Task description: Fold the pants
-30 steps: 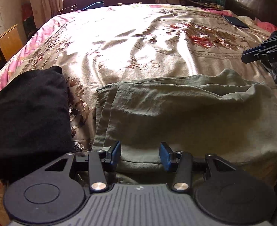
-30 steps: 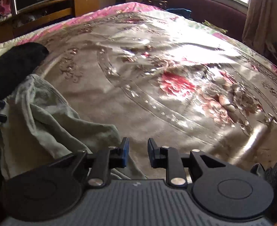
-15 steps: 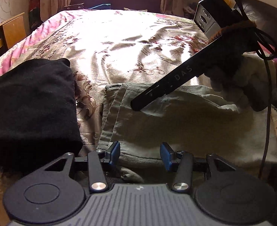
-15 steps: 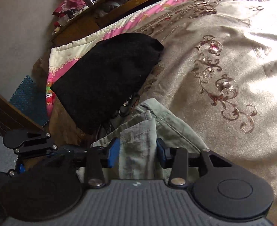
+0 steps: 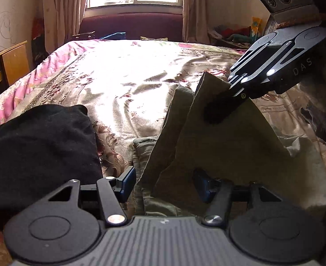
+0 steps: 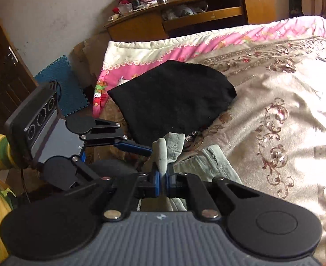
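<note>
On a floral bedspread point(image 5: 123, 84), the right gripper point(image 6: 162, 182) closes its jaws on a corner of the olive-green pants point(image 5: 229, 146), the cloth pinched between its blue pads and lifted above the rest of the garment. The left gripper point(image 5: 163, 182), jaws opening, straddles the near edge of the pants without pressing it. A black garment point(image 5: 38, 150) lies just beside its left finger.

Pants point(image 5: 225, 146) on bed point(image 5: 127, 82), seemingly just right of dark garment point(image 5: 38, 150)
</note>
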`<state>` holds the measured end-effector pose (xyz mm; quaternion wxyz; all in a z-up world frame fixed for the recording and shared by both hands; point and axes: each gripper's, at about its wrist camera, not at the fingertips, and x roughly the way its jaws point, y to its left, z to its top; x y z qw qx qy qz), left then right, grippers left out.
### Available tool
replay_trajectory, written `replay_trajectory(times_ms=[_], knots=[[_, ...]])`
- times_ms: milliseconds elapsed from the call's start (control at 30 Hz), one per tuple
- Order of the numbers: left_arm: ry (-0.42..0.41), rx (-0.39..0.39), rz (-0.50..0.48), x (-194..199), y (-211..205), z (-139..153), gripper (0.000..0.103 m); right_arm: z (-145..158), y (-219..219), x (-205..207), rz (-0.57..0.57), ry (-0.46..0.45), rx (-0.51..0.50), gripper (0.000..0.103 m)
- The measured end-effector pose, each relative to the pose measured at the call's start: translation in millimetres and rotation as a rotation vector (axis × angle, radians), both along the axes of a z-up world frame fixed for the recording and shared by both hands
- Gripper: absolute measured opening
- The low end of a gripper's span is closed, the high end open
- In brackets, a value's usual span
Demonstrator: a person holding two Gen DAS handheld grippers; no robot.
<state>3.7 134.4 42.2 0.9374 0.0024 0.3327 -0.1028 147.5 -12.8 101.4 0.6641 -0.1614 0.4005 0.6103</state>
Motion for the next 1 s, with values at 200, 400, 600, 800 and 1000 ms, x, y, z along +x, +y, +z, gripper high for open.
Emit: replay_trajectory(times_ms=[200, 400, 600, 800, 1000], knots=[[-0.130, 0.091, -0.190, -1.0, -15.7, 11.3, 0.095, 13.4, -20.2, -13.3, -0.001, -0.021, -0.004, 0.006], [-0.115, 0.137, -0.445, 25.4, -36.5, 6.8, 0.095, 21.7, -34.0, -30.0, 0.013, -0.029, 0.023, 0.006], [-0.222, 0.380, -0.615, 20.2, -45.0, 29.0, 0.095, 29.7, -47.1, -44.3, 0.029, -0.040, 0.024, 0.006], [-0.115, 0.277, -0.702, 23.0, -68.9, 26.7, 0.020, 44.2, -65.2, -51.5, -0.022, -0.074, 0.031, 0.006], [-0.034, -0.059, -0.667, -6.3, -65.1, 43.0, 0.019, 70.9, -75.8, -48.9, -0.087, -0.174, -0.003, 0.006]])
